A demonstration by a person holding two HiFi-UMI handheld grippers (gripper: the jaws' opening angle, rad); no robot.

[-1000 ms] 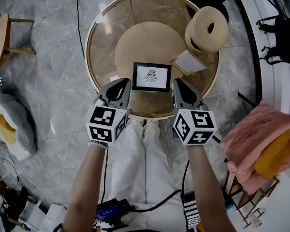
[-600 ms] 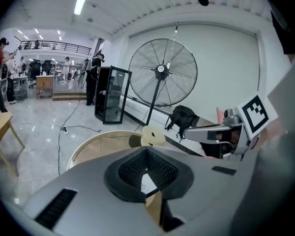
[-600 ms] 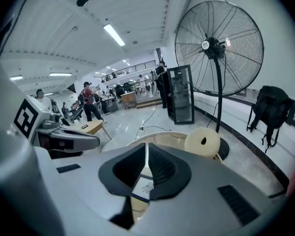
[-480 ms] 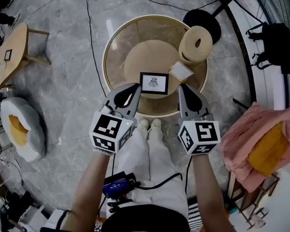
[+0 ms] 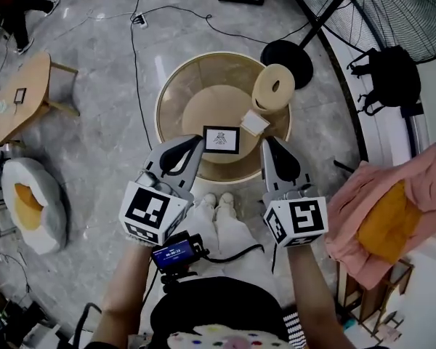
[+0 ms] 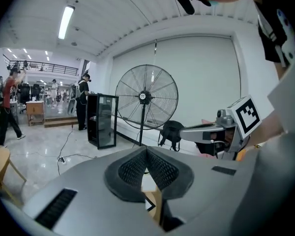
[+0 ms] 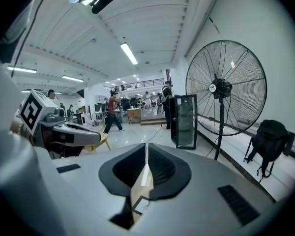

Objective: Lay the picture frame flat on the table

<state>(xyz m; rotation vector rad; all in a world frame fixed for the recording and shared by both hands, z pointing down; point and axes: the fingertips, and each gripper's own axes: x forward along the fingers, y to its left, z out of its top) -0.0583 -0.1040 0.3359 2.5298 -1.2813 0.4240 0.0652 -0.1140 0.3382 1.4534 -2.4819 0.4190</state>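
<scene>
The picture frame (image 5: 221, 139), black-edged with a white sheet and a dark drawing, appears to lie flat on the round wooden table (image 5: 173, 93), near its front edge. Both grippers are held high above the table and hold nothing. In the head view my left gripper (image 5: 195, 142) points at the frame's left side and my right gripper (image 5: 266, 143) at its right side. Each is shut, with its pads together, as the left gripper view (image 6: 146, 149) and the right gripper view (image 7: 146, 152) show. A corner of the frame (image 7: 140, 205) shows far below the jaws.
A roll of beige foam (image 5: 274, 87) and a small white card (image 5: 254, 122) sit on the table's right part. A large standing fan (image 5: 381, 6) with a black base (image 5: 287, 53) is behind. Pink cloth (image 5: 385, 217) lies right, a small wooden table (image 5: 18, 97) left.
Both grippers and the head view have risen, so the table and frame look smaller and farther below. The frame has stayed in place on the table.
</scene>
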